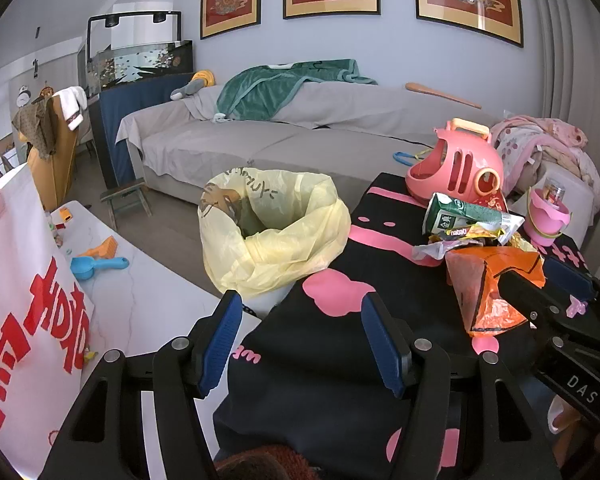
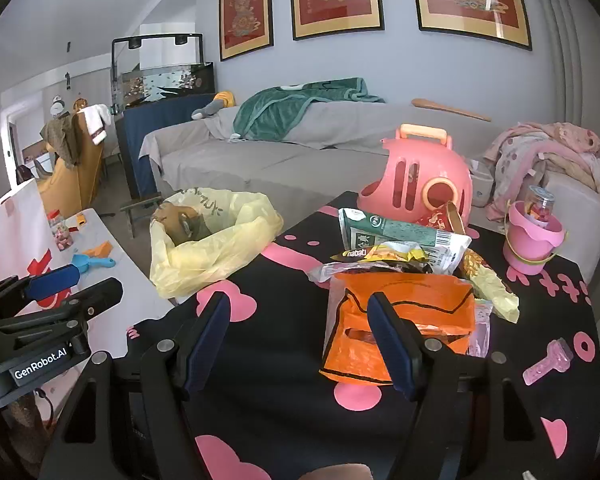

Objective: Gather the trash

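A pile of trash lies on the black cloth with pink shapes (image 2: 283, 380): an orange plastic bag (image 2: 404, 320), a green and white carton (image 2: 396, 236), a nabati wrapper (image 2: 376, 256) and a pale yellow wrapper (image 2: 492, 288). A bin lined with a yellow bag (image 2: 211, 244) stands left of the cloth; it also shows in the left wrist view (image 1: 271, 236). My right gripper (image 2: 300, 348) is open, its right finger just in front of the orange bag. My left gripper (image 1: 304, 344) is open and empty over the cloth's left edge, in front of the bin.
A pink toy carrier (image 2: 420, 180) and a pink bucket (image 2: 532, 240) stand at the back of the cloth. A pink toy key (image 2: 548, 364) lies at the right. A white table (image 1: 139, 292) with beach toys and a red and white bag (image 1: 23, 320) are to the left. A grey sofa (image 2: 259, 156) is behind.
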A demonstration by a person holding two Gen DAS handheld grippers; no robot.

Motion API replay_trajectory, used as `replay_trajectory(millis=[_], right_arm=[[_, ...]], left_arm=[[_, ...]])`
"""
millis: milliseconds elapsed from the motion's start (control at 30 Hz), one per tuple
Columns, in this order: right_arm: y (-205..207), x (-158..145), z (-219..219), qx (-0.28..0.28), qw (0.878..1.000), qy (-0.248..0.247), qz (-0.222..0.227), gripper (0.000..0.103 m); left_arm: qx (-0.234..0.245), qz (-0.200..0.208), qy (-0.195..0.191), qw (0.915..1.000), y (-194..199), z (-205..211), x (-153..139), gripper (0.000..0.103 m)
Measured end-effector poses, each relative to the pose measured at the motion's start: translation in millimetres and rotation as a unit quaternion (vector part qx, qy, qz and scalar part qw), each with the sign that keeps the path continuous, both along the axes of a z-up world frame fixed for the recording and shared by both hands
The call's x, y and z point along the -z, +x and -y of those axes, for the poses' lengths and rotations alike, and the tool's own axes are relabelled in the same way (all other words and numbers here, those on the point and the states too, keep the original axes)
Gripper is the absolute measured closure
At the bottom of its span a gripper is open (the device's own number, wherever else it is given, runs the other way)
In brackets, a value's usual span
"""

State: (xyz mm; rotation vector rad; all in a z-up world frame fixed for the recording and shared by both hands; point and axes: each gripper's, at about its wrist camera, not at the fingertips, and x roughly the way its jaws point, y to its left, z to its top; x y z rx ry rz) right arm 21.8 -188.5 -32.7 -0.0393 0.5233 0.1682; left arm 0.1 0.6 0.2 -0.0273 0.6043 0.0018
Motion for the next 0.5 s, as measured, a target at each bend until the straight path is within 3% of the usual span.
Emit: replay_trajectory(millis=[500], right_arm=[[1.7,0.6,0.7,0.0,1.0,0.0,0.0,0.035]], left_arm=[[0.0,-0.003,0.001,1.0,0.6,0.3,0.3,0.041]])
